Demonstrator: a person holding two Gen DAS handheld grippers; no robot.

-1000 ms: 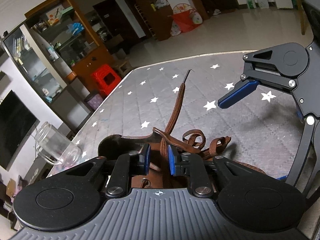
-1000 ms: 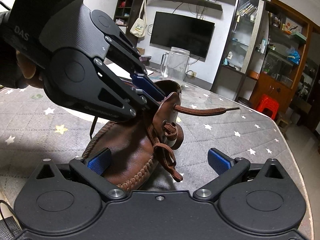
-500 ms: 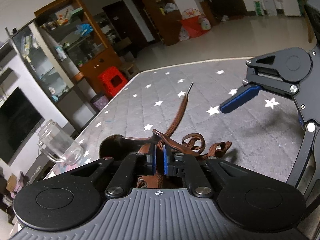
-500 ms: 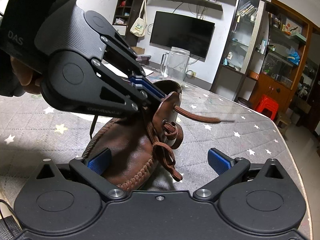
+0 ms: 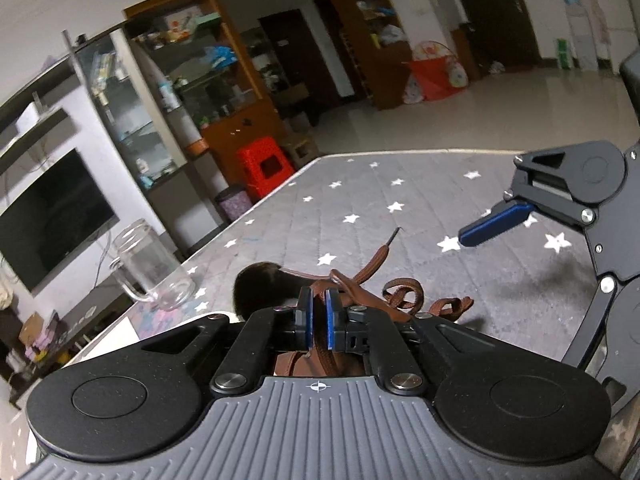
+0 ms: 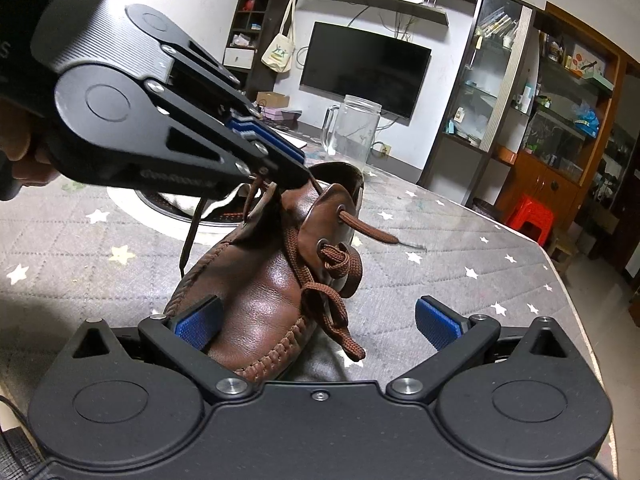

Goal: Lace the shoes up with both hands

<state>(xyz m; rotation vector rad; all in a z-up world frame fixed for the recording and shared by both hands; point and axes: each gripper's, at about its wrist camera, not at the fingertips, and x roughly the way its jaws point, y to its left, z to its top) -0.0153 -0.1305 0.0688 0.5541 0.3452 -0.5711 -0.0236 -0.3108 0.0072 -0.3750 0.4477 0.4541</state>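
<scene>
A brown leather shoe [image 6: 256, 300] lies on the grey star-patterned tablecloth [image 6: 460, 280], toe toward the right wrist camera. Its brown lace [image 6: 320, 280] runs through the eyelets, and one free end [image 6: 372, 232] sticks out of the top right eyelet. My left gripper [image 5: 318, 316] is shut on a stretch of lace above the tongue; in the right wrist view the left gripper [image 6: 296, 170] reaches in from the upper left. My right gripper [image 6: 320, 320] stands open, its blue pads [image 6: 436, 322] either side of the toe, holding nothing. In the left wrist view the right gripper [image 5: 496, 224] hangs at the right.
A clear glass mug [image 6: 352, 128] stands on the table behind the shoe, also seen as the mug [image 5: 148, 268] at the left. A round white-rimmed object [image 6: 168, 208] lies behind the shoe's heel. The table edge [image 6: 560, 264] runs along the right side.
My left gripper closed on the lace and pulled up, so the free end slid shorter toward the eyelet. The right gripper stayed open near the toe.
</scene>
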